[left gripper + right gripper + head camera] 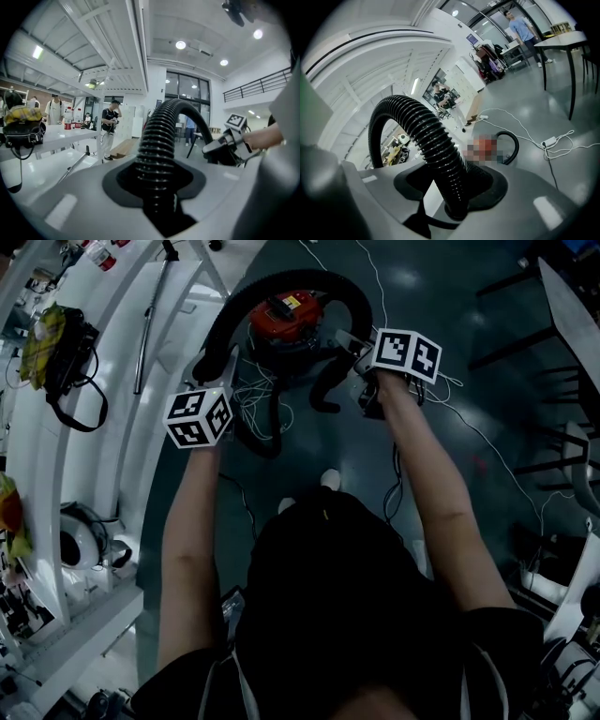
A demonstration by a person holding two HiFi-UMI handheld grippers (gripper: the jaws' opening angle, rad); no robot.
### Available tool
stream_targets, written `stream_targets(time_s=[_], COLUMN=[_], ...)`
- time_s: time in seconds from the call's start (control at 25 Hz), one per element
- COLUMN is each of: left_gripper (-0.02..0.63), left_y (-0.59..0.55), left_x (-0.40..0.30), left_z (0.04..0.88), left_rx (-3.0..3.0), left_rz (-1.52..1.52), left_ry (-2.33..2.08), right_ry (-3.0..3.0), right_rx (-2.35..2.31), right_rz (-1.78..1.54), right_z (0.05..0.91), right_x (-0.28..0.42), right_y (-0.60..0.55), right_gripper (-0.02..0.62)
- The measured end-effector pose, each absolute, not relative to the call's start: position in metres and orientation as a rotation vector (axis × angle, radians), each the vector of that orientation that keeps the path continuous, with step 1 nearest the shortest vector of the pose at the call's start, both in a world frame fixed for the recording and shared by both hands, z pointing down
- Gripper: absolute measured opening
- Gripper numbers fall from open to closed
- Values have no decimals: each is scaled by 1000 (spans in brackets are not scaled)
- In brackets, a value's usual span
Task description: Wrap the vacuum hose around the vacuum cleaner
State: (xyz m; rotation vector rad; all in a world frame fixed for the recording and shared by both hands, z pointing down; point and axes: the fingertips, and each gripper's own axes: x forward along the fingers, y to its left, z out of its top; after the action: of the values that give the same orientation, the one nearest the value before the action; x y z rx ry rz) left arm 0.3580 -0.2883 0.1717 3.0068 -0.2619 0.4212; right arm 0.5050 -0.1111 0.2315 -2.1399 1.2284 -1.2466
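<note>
Our left hand-held gripper and right hand-held gripper are each partly closed on the black hose. In the head view the hose arches between them above the red vacuum cleaner, which stands on the floor just ahead of us. Another stretch of hose curls down beside the cleaner among loose white cables.

In the left gripper view, the jaws sit about a third open, with the ribbed hose seated in the dark notch between them and the pads against its sides. From there it rises and bends over to the right, toward the other hand-held gripper.

In the right gripper view, the jaws stand around half open and hold the hose the same way. It climbs from the notch and loops away to the left.

We judge the hose to be light, soft in bending and springy, so it will want to straighten out of any loop we lay. The ribs should keep it from sliding through the pads. It is best held on the ribbed run, with our two grips well apart and one close to where the next bend must form. The cleaner itself may shift if we pull hard.
</note>
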Motion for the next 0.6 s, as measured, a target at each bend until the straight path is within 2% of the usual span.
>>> stream_targets(time_s=[0.6], left_gripper=[137], left_y=[-291], left_x=[420], left_z=[149], left_rx=[3095], left_rz=[526], left_ry=[-341], right_ry=[1280], right_rx=[-2093], right_rz=[-1300], right_z=[254], right_x=[534], right_y=[-90], right_gripper=[201])
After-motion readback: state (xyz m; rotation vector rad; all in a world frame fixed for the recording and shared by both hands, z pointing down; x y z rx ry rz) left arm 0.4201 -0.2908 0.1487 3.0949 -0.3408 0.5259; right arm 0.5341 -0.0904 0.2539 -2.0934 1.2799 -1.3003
